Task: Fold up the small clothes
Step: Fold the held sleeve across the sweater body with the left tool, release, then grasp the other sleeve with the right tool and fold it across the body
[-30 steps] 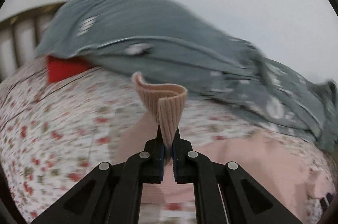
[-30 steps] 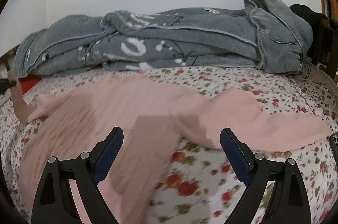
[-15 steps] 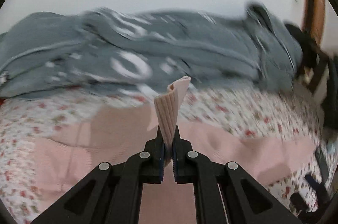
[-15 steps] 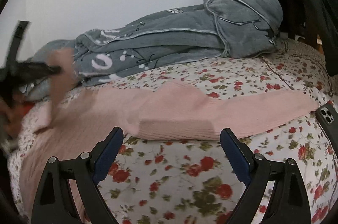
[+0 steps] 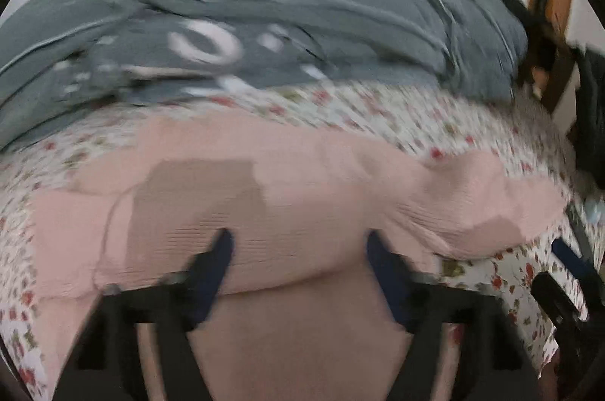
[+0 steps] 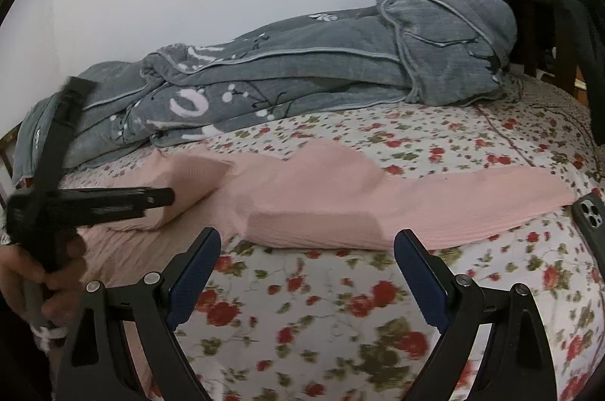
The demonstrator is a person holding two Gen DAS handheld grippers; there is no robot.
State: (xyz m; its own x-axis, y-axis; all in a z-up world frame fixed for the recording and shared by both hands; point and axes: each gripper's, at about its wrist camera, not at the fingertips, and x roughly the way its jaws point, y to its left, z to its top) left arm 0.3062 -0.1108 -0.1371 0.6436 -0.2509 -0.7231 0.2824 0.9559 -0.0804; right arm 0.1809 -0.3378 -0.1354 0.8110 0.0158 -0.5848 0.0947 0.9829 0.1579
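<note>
A pink ribbed knit garment (image 6: 340, 200) lies spread on the floral bedsheet, one sleeve stretched right toward a phone, its left sleeve folded over the body. In the left wrist view the garment (image 5: 264, 197) fills the middle, blurred. My left gripper (image 5: 298, 250) is open and empty just above the garment's body; it also shows from the side in the right wrist view (image 6: 166, 198). My right gripper (image 6: 308, 250) is open and empty over the sheet, just in front of the garment's lower edge.
A heaped grey blanket (image 6: 302, 68) lies along the wall behind the garment. A phone (image 6: 590, 223) rests at the right bed edge. Dark clothes hang on a wooden chair (image 6: 544, 8) at the far right. Floral sheet (image 6: 340, 306) lies in front.
My left gripper carried the pink cuff rightward across the garment, then opened and let it go. The left sleeve now lies folded over the body. My right gripper stayed open and shifted right.
</note>
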